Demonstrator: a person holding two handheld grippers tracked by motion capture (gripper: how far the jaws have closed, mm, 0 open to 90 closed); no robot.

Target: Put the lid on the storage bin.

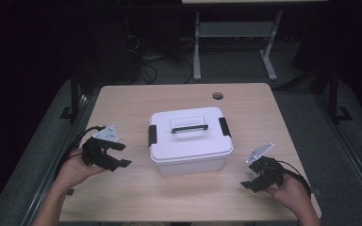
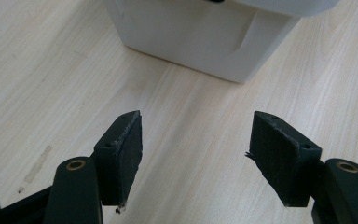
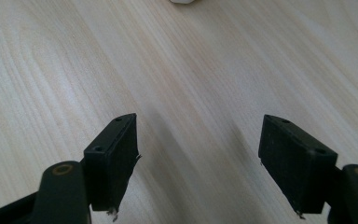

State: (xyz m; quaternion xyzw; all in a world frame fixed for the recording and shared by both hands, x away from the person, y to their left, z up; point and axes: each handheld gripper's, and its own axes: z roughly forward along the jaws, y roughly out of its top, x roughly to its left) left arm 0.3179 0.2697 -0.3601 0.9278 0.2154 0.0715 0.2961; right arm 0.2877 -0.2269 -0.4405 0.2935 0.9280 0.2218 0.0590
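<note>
White plastic lidded box (image 1: pixel 190 141), smooth wooden table (image 1: pixel 132 101), both grippers' fingers (image 2: pixel 121 154) spread, empty.

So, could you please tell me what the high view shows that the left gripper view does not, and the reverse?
High view alone: the white box's lid with its black handle and side latches, the right gripper, and both hands.

Left gripper view alone: the left gripper's worn pads close up, standing open with bare wood between them.

Both: the white box, the wooden table and the left gripper, apart from the box.
</note>
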